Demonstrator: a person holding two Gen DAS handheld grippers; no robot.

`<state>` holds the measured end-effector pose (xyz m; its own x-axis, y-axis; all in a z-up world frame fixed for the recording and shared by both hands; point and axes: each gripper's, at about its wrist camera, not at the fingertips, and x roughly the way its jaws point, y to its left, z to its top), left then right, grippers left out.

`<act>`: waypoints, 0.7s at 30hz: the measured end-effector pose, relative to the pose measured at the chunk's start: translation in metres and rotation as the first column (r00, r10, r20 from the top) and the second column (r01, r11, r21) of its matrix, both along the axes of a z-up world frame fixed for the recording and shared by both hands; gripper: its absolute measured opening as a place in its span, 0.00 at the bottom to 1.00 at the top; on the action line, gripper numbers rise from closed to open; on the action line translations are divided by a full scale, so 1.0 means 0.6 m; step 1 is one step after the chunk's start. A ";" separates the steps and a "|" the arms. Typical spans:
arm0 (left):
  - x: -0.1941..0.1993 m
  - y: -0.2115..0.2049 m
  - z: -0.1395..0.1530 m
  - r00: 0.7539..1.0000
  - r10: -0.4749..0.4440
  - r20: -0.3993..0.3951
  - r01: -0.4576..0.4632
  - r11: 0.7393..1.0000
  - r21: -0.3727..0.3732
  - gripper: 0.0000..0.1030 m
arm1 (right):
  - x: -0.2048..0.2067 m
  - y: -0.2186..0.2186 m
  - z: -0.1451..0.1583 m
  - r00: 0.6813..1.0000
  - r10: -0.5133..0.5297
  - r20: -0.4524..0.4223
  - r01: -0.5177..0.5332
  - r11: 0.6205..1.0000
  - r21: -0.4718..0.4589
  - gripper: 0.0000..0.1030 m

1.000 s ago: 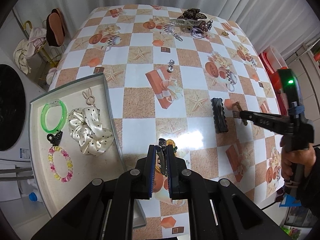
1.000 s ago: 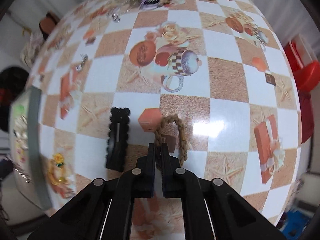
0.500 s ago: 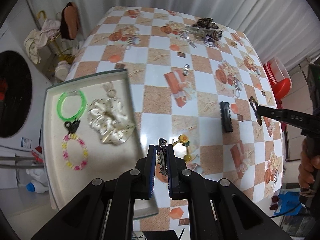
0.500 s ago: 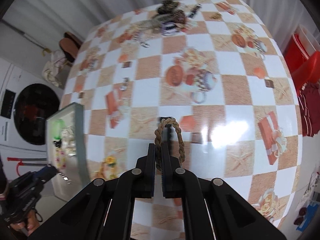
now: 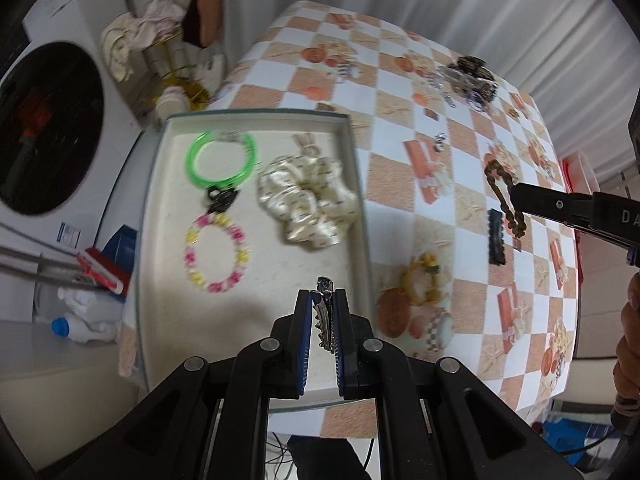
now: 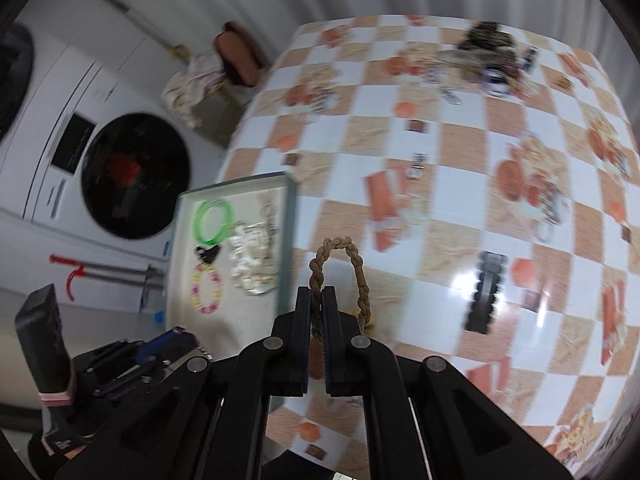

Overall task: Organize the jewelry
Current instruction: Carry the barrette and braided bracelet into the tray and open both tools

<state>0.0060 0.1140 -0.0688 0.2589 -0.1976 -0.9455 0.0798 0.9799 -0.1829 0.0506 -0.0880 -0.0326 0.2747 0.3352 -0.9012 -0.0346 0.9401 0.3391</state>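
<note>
Both pairs of jaws are clamped on something. The left gripper point(image 5: 324, 300) pinches a silver metal hair clip point(image 5: 325, 314) edge-on between its blue-lined pads, the clip's tip poking out past the fingertips, and it hangs over the near part of the tray point(image 5: 352, 148). The right gripper point(image 6: 319, 298) is closed on one side of a brown braided hair tie point(image 6: 340, 270), whose loop stands up free above the fingertips; from the left wrist the same tie dangles off the tip of that gripper above the table, well to the right of the tray.

The tray is shallow, with a pale floor and grey-green rim, and sits at the table's left edge. Inside it lie a pink and yellow beaded bracelet point(image 5: 216, 254), just beyond it a small black clip point(image 5: 220, 199), then a bright green bangle point(image 5: 220, 158). Beside these is a cream satin scrunchie point(image 5: 308, 200), with a small pale charm past it near the far wall.

On the checked tablecloth point(image 5: 392, 184) right of the tray lies a yellow hair tie point(image 5: 422, 280), and further right a black hair clip point(image 5: 495, 236). Farther off is a small metal clasp point(image 5: 440, 142), and at the far end a heap of mixed jewelry point(image 5: 470, 78), too blurred to sort out. Beyond the table's left side stands a front-loading washing machine point(image 6: 132, 176).
</note>
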 end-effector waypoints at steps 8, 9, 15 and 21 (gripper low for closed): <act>-0.025 0.068 -0.026 0.994 0.105 -0.039 -0.105 0.994 0.012 0.15 | 0.009 0.106 -0.019 0.990 0.138 -0.028 -0.138 0.990 0.023 0.05; -0.028 0.074 -0.030 0.992 0.115 -0.043 -0.114 0.993 0.014 0.15 | 0.009 0.118 -0.023 0.988 0.153 -0.034 -0.152 0.988 0.027 0.05; -0.043 0.100 -0.063 0.984 0.165 -0.075 -0.164 0.986 0.020 0.15 | 0.007 0.179 -0.054 0.971 0.227 -0.072 -0.223 0.974 0.048 0.05; -0.038 0.108 -0.096 0.978 0.188 -0.089 -0.186 0.982 0.032 0.15 | 0.012 0.225 -0.102 0.958 0.255 -0.129 -0.248 0.966 0.071 0.05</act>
